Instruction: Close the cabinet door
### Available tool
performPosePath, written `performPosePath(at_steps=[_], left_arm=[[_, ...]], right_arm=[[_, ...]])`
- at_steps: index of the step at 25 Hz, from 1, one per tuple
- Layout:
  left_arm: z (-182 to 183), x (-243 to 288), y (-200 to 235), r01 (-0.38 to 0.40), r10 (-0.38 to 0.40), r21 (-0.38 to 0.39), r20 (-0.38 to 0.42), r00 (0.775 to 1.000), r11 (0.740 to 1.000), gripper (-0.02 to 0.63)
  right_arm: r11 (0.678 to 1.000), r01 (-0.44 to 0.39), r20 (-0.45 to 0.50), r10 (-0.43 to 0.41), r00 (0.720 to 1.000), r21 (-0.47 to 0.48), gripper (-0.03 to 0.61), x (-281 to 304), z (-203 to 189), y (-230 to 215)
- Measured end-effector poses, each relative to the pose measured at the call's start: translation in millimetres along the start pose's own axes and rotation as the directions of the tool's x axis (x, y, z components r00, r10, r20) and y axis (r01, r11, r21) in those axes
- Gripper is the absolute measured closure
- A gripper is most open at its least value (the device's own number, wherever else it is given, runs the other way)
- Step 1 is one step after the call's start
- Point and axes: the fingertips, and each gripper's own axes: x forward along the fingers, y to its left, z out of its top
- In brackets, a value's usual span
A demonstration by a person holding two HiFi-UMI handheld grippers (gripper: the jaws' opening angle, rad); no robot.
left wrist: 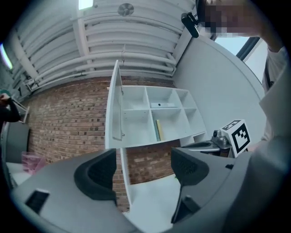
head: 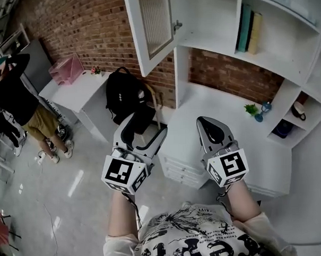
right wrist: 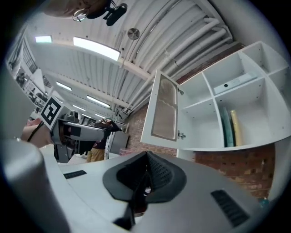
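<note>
Head view has the white cabinet (head: 209, 22) at one o'clock above the counter (head: 217, 98), and its door (head: 154, 25) at twelve o'clock stands swung wide open, so the closing has not begun and all of the task is left. Both tools hang well short of the door, touching nothing: the left tool (head: 146, 132) at seven o'clock has its jaws spread and empty, the right tool (head: 207, 127) at five o'clock has them pressed together.

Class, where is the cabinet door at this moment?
In the head view the cabinet door stands swung open at the top, left of the books and above the black backpack.
</note>
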Motion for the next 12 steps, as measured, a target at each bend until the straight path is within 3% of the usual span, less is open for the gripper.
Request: performPosePath(at_steps=[4, 6, 12], left_arm=[[1.4, 23.2, 49.2, -0.131, 0.131, -0.017, 0.036, 0.991, 0.991, 0.253], [3.0, 32.8, 65.3, -0.158, 0.159, -0.015, 0.052, 0.986, 0.987, 0.253], [28.5, 52.8, 117.9, -0.065, 0.074, -0.062, 0.154, 0.985, 0.996, 0.253]], right_arm=[[0.996, -0.091, 0.020, 0.091, 0.996, -0.018, 0.563, 62.2, -0.5, -15.6], [0.992, -0.119, 0.031, 0.120, 0.992, -0.029, 0.563, 86.4, 0.7, -18.9], [0.991, -0.124, 0.060, 0.128, 0.990, -0.057, 0.563, 140.4, 11.5, -5.9]])
